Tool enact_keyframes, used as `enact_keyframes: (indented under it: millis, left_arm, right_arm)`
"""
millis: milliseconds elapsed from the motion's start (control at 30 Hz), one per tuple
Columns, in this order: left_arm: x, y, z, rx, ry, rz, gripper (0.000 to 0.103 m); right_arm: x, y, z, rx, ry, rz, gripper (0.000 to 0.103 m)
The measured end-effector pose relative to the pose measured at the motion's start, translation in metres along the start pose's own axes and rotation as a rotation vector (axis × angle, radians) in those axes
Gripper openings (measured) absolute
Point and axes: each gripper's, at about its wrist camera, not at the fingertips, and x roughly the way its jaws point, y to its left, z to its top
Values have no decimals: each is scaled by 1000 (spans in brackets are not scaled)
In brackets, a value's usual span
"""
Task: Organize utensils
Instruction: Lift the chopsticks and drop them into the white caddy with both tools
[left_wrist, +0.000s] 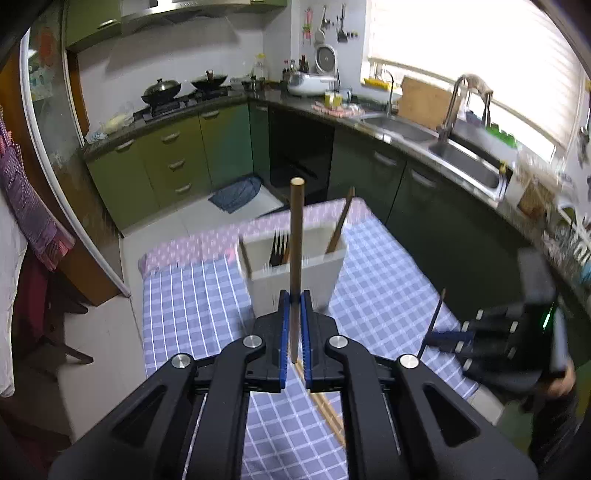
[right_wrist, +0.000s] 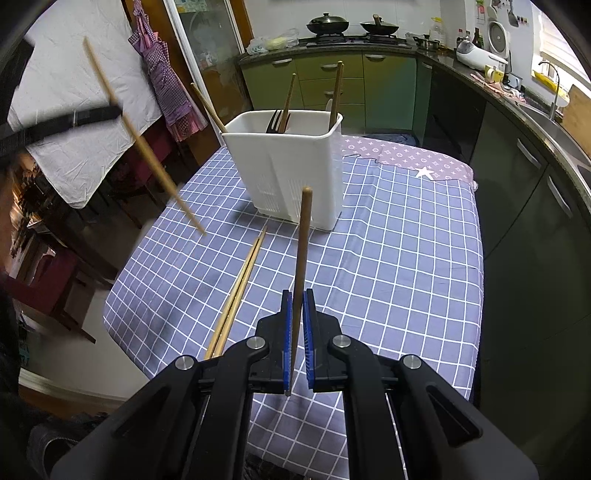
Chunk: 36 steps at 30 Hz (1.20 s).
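A white utensil holder (left_wrist: 295, 275) (right_wrist: 284, 166) stands on the blue checked tablecloth (right_wrist: 388, 258). It holds a dark fork (right_wrist: 273, 120), a wooden handle (right_wrist: 288, 99), a brown chopstick (right_wrist: 337, 92) and a light chopstick (right_wrist: 208, 107). My left gripper (left_wrist: 294, 295) is shut on a light wooden chopstick (left_wrist: 296, 240), raised in front of the holder; the right wrist view shows this chopstick (right_wrist: 144, 144) high at the left. My right gripper (right_wrist: 297, 295) is shut on a brown chopstick (right_wrist: 303, 240) above the cloth. A pair of light chopsticks (right_wrist: 240, 284) lies on the table.
Green kitchen cabinets (left_wrist: 166, 162) and a counter with a stove (left_wrist: 184, 96) and a sink (left_wrist: 465, 162) run around the far side. A dark chair (right_wrist: 74, 258) and an apron-hung door (right_wrist: 162, 74) are left of the table. A mat (left_wrist: 236, 192) lies on the floor.
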Motion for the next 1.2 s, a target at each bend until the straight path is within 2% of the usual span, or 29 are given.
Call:
enact_keyframes:
  millis: [200, 333, 533, 700, 767, 867, 967, 1067, 1200]
  left_arm:
    - [-4, 4, 49, -32, -86, 46, 6]
    - [5, 4, 69, -52, -119, 57, 6]
    - [33, 2, 79, -60, -108, 88, 6]
    - [70, 4, 67, -49, -14, 114, 6]
    - [78, 6, 59, -44, 13, 121, 20]
    - [82, 10, 45, -38, 29, 127, 25]
    - [69, 13, 36, -38, 13, 122, 25]
    - [50, 20, 24, -59, -2, 113, 31]
    - [29, 23, 3, -50, 6, 120, 32]
  right_arm:
    - [-1, -4, -1, 3, -3, 5, 7]
    - [0, -6, -1, 3, -5, 13, 7]
    - [-1, -11, -1, 12, -7, 22, 7]
    - [-3, -14, -1, 27, -8, 31, 7]
    - [-6, -14, 1, 26, -15, 27, 7]
    - [-20, -11, 12, 20, -51, 21, 7]
    - [-40, -5, 32, 10, -116, 12, 7]
    - [-64, 4, 62, 6, -207, 35, 7]
    - [-91, 16, 106, 15, -338, 54, 7]
